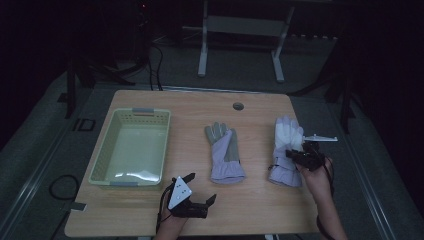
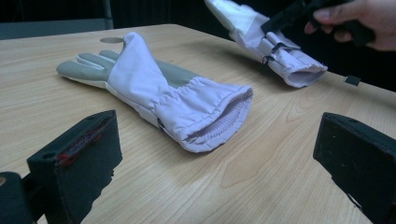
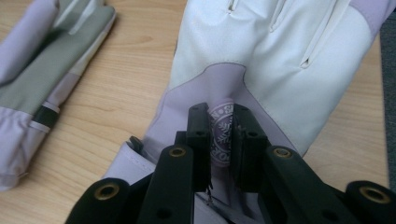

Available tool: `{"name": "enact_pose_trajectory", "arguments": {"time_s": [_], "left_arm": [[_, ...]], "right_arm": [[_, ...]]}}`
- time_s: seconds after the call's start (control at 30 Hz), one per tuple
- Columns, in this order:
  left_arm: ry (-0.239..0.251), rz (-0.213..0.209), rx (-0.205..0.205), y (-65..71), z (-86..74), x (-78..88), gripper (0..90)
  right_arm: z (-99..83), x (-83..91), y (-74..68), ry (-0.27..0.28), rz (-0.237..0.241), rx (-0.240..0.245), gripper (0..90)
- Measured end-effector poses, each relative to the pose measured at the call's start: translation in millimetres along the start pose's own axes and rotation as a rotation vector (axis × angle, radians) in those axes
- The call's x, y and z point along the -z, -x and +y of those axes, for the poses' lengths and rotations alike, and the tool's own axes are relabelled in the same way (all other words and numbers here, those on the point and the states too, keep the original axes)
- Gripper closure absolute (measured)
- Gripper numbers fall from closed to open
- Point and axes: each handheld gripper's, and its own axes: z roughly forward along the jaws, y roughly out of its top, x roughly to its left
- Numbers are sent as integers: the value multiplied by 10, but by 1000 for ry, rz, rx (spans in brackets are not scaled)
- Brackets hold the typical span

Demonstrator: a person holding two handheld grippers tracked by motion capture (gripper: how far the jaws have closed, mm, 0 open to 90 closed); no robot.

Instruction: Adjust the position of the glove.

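Observation:
Two lilac winter gloves lie on the wooden table. The middle glove (image 1: 224, 149) lies palm up with a grey palm, its cuff (image 2: 210, 116) toward my left gripper (image 1: 198, 189). That gripper stands open near the front edge, with nothing between its jaws, a short way short of the cuff. The right glove (image 1: 287, 150) shows its white back (image 3: 280, 51). My right gripper (image 1: 299, 156) is shut on a pinched fold of this glove's lilac fabric (image 3: 220, 133), at a round snowflake patch.
A pale green plastic basket (image 1: 111, 145) with nothing in it stands on the left part of the table. A small round hole (image 1: 238, 106) sits near the far edge. Bare wood lies between the gloves and along the front.

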Motion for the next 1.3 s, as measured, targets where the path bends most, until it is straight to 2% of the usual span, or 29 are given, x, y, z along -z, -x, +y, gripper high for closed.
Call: {"name": "enact_pose_trajectory", "arguments": {"time_s": [0.1,0.2,0.27,0.4,0.63,0.97,1.3], "left_arm": [[0,0,-1,0,0,0,11],[0,0,-2,0,0,0,11],[2,0,2,2,0,-1,11],[0,0,-2,2,0,1,11],[3,-1,2,-1,-1,1,11],[2,-1,0,0,-1,1,11],[4,-5,1,-3,-2,2,11]], "right_arm": [[54,43,-13,-6,-6,7,795],[189,173,-88,14,1,13,796],[210,189,-104,17,-1,20,795],[330,277,-193,36,9,23,795],[552,407,-402,64,20,57,794],[802,447,-811,81,43,127,793],[924,332,-1269,68,100,161,793]]}}
